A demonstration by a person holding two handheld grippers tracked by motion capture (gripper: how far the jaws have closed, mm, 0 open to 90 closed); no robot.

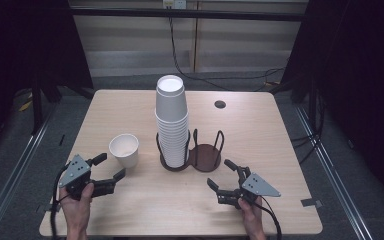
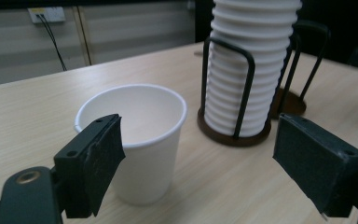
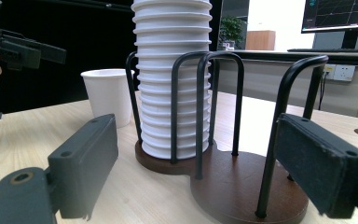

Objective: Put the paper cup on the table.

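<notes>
Your two black hand-held grippers sit nearest, both spread wide and holding nothing.
Your left gripper (image 1: 106,174) points its gape at the single white paper cup (image 1: 124,149), upright just beside it, ready to take it; your right gripper (image 1: 221,179) faces the dark wooden two-bay cup holder with black wire hoops (image 1: 204,157). One tall stack of white paper cups (image 1: 171,122) fills its left bay; the other bay is free.

Light fell evenly from above on the counter (image 1: 260,125), pale and free of glare; the surroundings lay dark; shadows under the cup (image 1: 124,150) and stack (image 1: 171,120) were faint and short; in both gripper views the near jaws were soft, the stack sharp; a bright window was overexposed behind.
</notes>
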